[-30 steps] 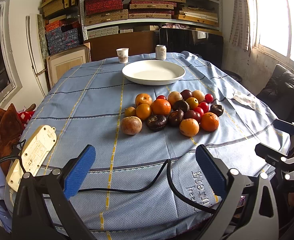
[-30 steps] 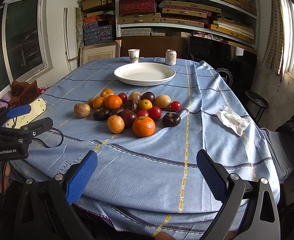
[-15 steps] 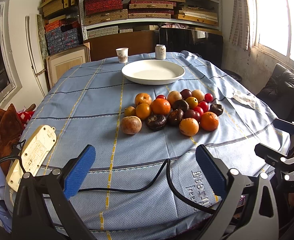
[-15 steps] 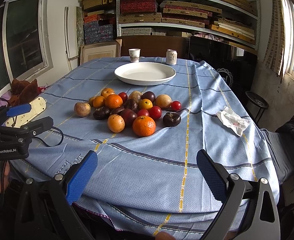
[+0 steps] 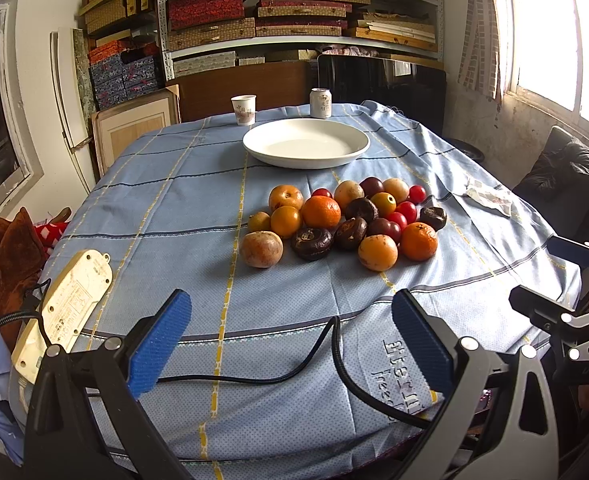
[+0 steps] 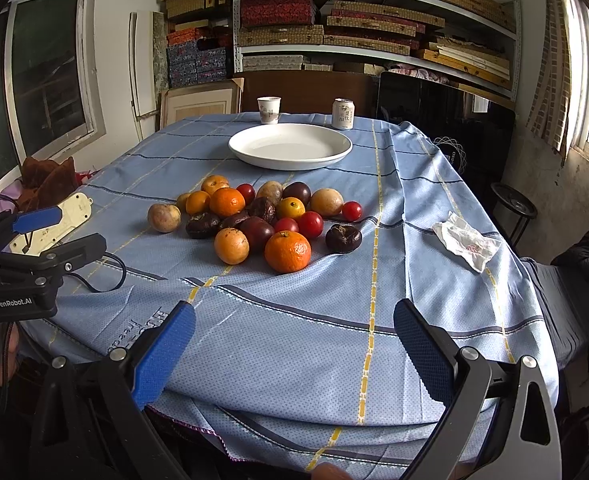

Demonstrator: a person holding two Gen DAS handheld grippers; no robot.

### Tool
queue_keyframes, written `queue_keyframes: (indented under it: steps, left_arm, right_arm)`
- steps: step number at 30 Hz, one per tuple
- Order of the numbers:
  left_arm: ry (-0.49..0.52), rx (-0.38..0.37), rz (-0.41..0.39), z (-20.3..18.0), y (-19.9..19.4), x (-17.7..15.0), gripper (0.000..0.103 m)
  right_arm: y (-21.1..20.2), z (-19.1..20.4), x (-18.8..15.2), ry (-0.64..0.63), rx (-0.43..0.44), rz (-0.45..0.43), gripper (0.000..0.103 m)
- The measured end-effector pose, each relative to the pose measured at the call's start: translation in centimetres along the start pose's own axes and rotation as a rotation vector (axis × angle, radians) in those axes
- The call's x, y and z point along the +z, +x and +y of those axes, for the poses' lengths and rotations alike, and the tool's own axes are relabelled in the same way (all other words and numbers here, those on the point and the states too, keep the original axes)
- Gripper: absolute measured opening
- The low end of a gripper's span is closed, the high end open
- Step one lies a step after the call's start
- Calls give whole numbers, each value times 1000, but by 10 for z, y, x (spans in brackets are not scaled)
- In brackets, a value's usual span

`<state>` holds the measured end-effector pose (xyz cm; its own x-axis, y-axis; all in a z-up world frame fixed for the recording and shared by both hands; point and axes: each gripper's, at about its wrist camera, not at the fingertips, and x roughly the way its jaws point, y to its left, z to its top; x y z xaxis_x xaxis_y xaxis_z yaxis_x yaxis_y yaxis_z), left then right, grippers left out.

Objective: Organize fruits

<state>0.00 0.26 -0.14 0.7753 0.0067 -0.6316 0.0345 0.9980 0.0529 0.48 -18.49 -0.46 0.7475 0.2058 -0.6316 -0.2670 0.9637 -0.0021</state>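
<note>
Left wrist view: left claw (image 5: 290, 338) gapes, empty, low at 6 o'clock over the worktop (image 5: 166, 208) edge and a cable (image 5: 254, 378). Fruits (image 5: 342, 222) cluster at centre, touching; the bare plate (image 5: 306, 144) sits beyond at 12 o'clock. Right wrist view: right claw (image 6: 292, 342) is likewise spread, empty; a tissue (image 6: 466, 244) lies at 3 o'clock.

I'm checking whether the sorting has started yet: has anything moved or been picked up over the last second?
Nothing visibly changed. The left gripper and right gripper stay open and empty at the near table edge, the fruit pile lies as before, and the white plate is still empty.
</note>
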Motion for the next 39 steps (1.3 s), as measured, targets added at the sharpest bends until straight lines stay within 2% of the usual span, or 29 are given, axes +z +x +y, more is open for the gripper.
queue_keyframes:
  steps: [19, 31, 36, 39]
  left_arm:
    - [-1, -1, 3, 0, 2, 1, 99]
    - [-4, -13, 11, -3, 15, -11, 99]
    - [-5, -42, 15, 3, 25, -4, 99]
    - [9, -41, -3, 10, 32, 0, 99]
  right_arm:
    - [0, 1, 0, -3, -3, 1, 100]
    - [1, -5, 0, -2, 9, -5, 99]
    - [11, -10, 0, 0, 64, -87, 99]
    - [35, -18, 7, 25, 101, -40, 99]
